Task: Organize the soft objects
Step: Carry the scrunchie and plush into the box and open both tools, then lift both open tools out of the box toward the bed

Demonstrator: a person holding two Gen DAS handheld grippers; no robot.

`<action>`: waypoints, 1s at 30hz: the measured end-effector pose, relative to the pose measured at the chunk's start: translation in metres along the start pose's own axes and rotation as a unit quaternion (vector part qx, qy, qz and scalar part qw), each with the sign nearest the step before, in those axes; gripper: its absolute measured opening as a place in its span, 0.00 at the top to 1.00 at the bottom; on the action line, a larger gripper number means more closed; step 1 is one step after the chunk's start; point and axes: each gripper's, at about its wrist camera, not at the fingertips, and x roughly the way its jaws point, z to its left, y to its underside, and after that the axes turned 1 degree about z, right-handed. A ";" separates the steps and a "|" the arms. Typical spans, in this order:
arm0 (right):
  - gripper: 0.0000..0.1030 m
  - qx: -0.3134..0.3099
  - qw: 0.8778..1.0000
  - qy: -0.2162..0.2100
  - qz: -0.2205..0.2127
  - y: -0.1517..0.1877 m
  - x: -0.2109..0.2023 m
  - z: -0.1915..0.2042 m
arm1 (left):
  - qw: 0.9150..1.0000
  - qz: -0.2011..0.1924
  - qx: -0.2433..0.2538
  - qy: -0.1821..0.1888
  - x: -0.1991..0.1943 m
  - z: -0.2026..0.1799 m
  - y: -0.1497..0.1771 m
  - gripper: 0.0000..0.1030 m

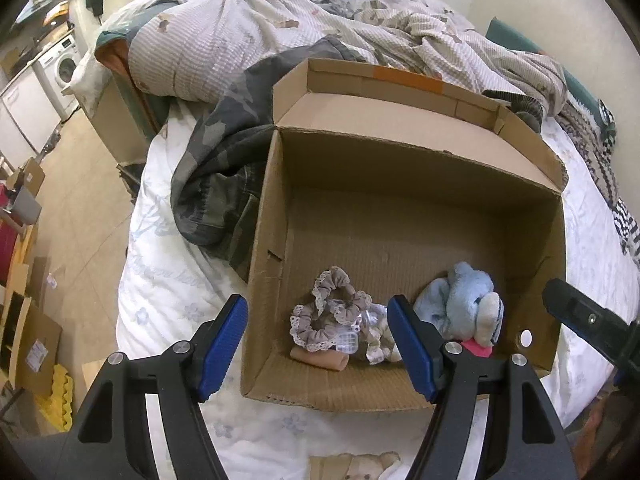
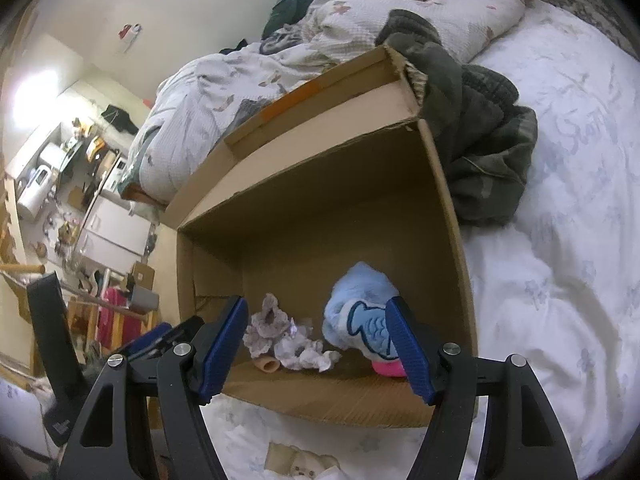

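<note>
An open cardboard box [image 1: 264,260] [image 2: 452,220] stands on the bed. Inside, near its front wall, lie a grey lace-edged scrunchie [image 1: 320,320] [image 2: 268,324], a white lacy scrunchie [image 1: 376,336] [image 2: 304,352], a small beige roll [image 1: 320,360] [image 2: 268,365], a light blue plush toy [image 1: 464,300] [image 2: 360,292] and a pink item [image 1: 476,349] [image 2: 386,368] under the plush. My left gripper [image 1: 316,308] hangs open above the box's front left part, nothing between its blue pads. My right gripper [image 2: 317,304] is open over the front edge, apart from the plush.
A dark camouflage garment [image 1: 216,184] [image 2: 488,160] lies against the box's far side, and a rumpled striped quilt [image 1: 240,32] is heaped behind it. White flowered bedding [image 2: 560,260] spreads around the box. Beyond the bed's edge the floor holds cardboard pieces [image 1: 36,344] and a washing machine [image 1: 64,64].
</note>
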 end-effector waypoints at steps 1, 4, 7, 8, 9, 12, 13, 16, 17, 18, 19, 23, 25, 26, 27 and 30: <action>0.27 -0.007 1.000 0.001 0.000 0.001 -0.001 0.003 | 1.000 -0.001 0.000 0.000 -0.002 0.000 0.000 0.32; 0.27 -0.020 1.000 0.005 0.001 0.003 -0.001 0.008 | 1.000 -0.003 -0.002 0.000 -0.008 0.003 0.003 0.32; 0.27 -0.023 1.000 0.004 0.007 0.009 -0.003 0.011 | 1.000 -0.006 -0.002 -0.001 -0.014 0.005 0.006 0.32; 0.27 -0.027 1.000 0.005 0.007 0.011 -0.004 0.012 | 1.000 -0.006 -0.003 -0.002 -0.016 0.007 0.008 0.32; 0.27 -0.031 0.999 0.009 0.007 0.013 -0.006 0.014 | 1.000 -0.007 -0.005 -0.003 -0.019 0.008 0.009 0.32; 0.27 -0.042 0.999 0.011 0.005 0.018 -0.011 0.017 | 1.000 -0.014 -0.012 -0.011 -0.027 0.013 0.014 0.32; 0.27 -0.044 0.999 0.012 0.004 0.020 -0.012 0.018 | 1.000 -0.015 -0.013 -0.009 -0.030 0.014 0.015 0.32; 0.27 -0.046 0.999 0.017 0.002 0.025 -0.018 0.017 | 1.000 -0.024 -0.011 -0.008 -0.039 0.015 0.022 0.32; 0.27 -0.047 0.999 0.021 -0.002 0.027 -0.020 0.017 | 1.000 -0.027 -0.008 -0.008 -0.043 0.015 0.025 0.32; 0.27 -0.048 0.999 0.021 -0.007 0.029 -0.023 0.017 | 1.000 -0.030 -0.004 -0.007 -0.046 0.015 0.028 0.32; 0.27 -0.051 0.998 0.019 -0.012 0.031 -0.026 0.018 | 0.999 -0.032 0.000 -0.006 -0.050 0.014 0.032 0.32; 0.27 -0.072 0.996 0.030 -0.041 0.040 -0.039 0.023 | 0.999 -0.037 0.011 -0.002 -0.060 0.016 0.044 0.32; 0.27 -0.082 0.995 0.043 -0.039 0.048 -0.041 0.025 | 0.999 -0.037 0.015 -0.002 -0.064 0.018 0.051 0.32; 0.27 -0.088 0.994 0.050 -0.037 0.052 -0.041 0.025 | 0.999 -0.037 0.016 -0.003 -0.066 0.019 0.055 0.32; 0.27 -0.093 0.994 0.054 -0.036 0.056 -0.042 0.026 | 0.999 -0.037 0.017 -0.006 -0.068 0.021 0.060 0.32; 0.27 -0.105 0.992 0.071 -0.025 0.071 -0.041 0.028 | 0.999 -0.044 0.018 -0.009 -0.072 0.026 0.075 0.32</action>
